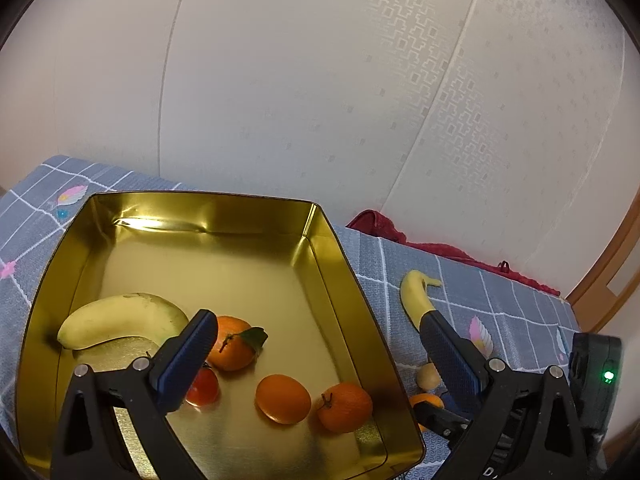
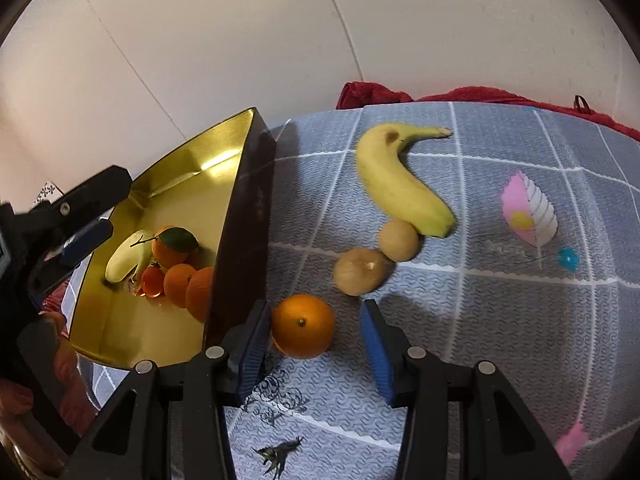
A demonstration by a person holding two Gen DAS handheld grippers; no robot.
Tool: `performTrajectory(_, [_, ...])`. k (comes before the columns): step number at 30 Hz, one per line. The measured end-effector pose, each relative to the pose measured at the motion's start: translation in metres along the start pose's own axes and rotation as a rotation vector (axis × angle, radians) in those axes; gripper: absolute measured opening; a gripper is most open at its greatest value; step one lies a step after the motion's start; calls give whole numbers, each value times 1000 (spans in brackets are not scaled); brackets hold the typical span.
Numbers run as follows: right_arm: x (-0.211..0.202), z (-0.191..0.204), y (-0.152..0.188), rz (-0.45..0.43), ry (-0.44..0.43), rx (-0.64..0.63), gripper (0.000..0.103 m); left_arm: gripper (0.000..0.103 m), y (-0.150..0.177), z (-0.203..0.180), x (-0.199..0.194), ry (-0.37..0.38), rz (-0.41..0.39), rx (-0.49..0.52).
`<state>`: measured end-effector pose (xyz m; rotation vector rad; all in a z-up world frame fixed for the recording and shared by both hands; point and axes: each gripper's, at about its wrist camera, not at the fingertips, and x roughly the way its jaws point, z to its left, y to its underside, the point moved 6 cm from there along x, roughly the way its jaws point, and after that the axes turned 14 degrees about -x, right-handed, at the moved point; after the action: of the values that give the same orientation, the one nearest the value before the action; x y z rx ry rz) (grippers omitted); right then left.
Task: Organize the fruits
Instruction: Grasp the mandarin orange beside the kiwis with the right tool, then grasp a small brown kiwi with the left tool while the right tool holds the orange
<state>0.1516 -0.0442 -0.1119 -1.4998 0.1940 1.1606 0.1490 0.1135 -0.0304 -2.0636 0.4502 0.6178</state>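
A gold tin holds a banana, three oranges and a small red fruit. My left gripper hovers open above the tin's inside with nothing between its fingers. On the cloth to the right of the tin sit an orange, two beige round fruits and a second banana. My right gripper is open around that orange, which is close to the left finger, with a gap on its right side. The left gripper also shows over the tin.
A blue checked tablecloth covers the surface. A red cloth lies along the back edge against the pale wall. A wooden frame stands at the far right. The cloth right of the banana bears only printed feather patterns.
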Motion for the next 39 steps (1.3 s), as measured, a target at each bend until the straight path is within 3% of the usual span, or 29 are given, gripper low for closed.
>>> performTrajectory(3, [6, 3, 2, 22, -7, -11, 47, 102, -1, 2, -1, -1, 1, -6])
performTrajectory(7, [9, 2, 3, 9, -16, -1, 36, 102, 0, -1, 0, 0, 4, 3])
performTrajectory(14, [4, -10, 5, 5, -8, 39, 36, 102, 14, -20, 10, 29, 56, 68])
performTrajectory(20, [-14, -38, 19, 26, 28, 130, 36, 102, 40, -49, 26, 46, 133, 181])
performTrajectory(24, [-31, -67, 28, 30, 93, 179, 36, 101, 59, -73, 35, 41, 163, 316])
performTrajectory(27, [-41, -86, 35, 23, 113, 212, 36, 97, 72, -93, 43, 20, 162, 467])
performTrajectory(30, [-50, -98, 41, 14, 114, 230, 36, 86, 82, -103, 55, 3, 193, 549])
performTrajectory(39, [-64, -109, 51, 2, 118, 240, 36, 73, 101, -112, 82, -30, 301, 582])
